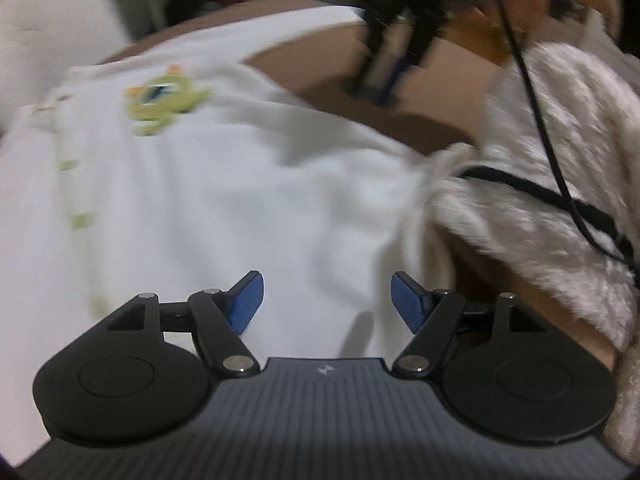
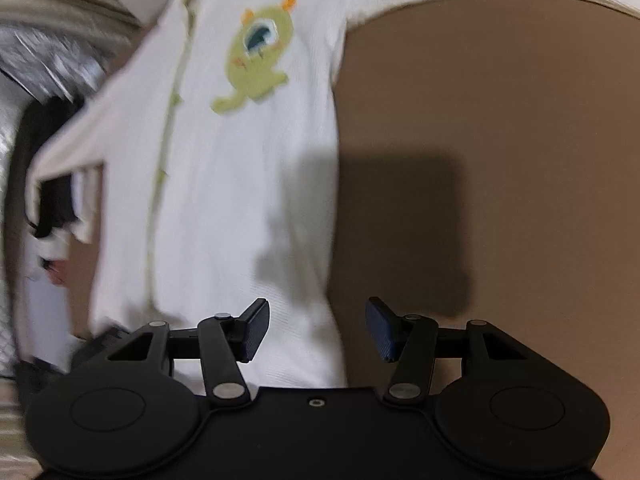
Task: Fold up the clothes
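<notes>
A: Two grippers, both with jaws spread and nothing between them; the left gripper (image 1: pixel 327 304) hangs over the shirt (image 1: pixel 224 200), blue pads (image 1: pixel 248 304) apart, white cloth showing through the gap.

B: And the right gripper (image 2: pixel 318 330)?

A: Also wide apart; in its own view its left pad (image 2: pixel 256 330) sits over the shirt (image 2: pixel 240 200) and its right pad over the bare brown table (image 2: pixel 500 140), so the shirt's edge runs up between them toward 12 o'clock.

B: Where does the shirt lie?

A: Spread flat on the table (image 1: pixel 400 76); in the left view it fills the frame from 6 o'clock up to about 11; the green monster print (image 1: pixel 160 100) sits at 10 o'clock, with a line of green snaps (image 1: pixel 82 220) running down at 9.

B: The print in the right view?

A: At 12 o'clock, just left of centre (image 2: pixel 258 52); the green trim (image 2: pixel 166 168) runs down to its left, from 11 toward 8.

B: Anything else?

A: A fluffy cream garment (image 1: pixel 560 168) at 3 o'clock in the left view, touching the shirt's right edge; a black cable (image 1: pixel 536 112) drapes across it; the right gripper (image 1: pixel 390 60) shows blurred at 1 o'clock above the table; whether it touches the surface I cannot tell.
</notes>
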A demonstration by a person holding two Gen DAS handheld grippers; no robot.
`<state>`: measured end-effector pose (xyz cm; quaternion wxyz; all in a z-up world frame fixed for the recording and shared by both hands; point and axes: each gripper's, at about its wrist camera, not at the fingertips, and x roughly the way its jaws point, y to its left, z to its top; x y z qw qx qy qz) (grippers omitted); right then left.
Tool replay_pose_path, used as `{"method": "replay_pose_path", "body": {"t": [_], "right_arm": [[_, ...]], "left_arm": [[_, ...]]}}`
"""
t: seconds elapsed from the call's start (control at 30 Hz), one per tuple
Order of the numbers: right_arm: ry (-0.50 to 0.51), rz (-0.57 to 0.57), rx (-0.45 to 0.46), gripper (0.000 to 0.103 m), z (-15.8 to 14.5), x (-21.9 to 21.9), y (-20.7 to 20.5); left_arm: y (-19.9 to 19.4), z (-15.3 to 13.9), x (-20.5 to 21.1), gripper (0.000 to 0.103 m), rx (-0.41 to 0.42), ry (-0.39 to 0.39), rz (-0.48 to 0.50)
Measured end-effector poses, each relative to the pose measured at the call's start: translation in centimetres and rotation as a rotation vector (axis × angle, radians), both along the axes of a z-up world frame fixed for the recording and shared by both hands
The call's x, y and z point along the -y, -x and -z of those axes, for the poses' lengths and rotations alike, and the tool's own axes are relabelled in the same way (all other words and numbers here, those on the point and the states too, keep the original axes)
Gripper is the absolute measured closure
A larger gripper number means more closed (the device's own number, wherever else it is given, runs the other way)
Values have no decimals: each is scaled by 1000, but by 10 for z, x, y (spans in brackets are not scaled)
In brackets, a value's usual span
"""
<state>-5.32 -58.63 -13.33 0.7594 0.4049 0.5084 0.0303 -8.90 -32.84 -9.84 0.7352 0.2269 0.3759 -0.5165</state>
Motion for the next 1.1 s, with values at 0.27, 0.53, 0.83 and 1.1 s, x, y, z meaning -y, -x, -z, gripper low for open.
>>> {"method": "replay_pose_path", "body": {"t": [0.27,0.53,0.83,1.1], "right_arm": [[-37,13,45,44,-3,9,-2],[63,74,163,98,21,-2,-35],[429,54,198,101,-3,-7,-26],[171,20,51,35,2,-4,-12]], "left_arm": [[-16,37,1,102,-342,117,-118],[-22,51,-9,102,-425,152,-159],[-30,76,-15,101,-615,164,-189],[-30,70,-7,86,-565,252,-203]]}}
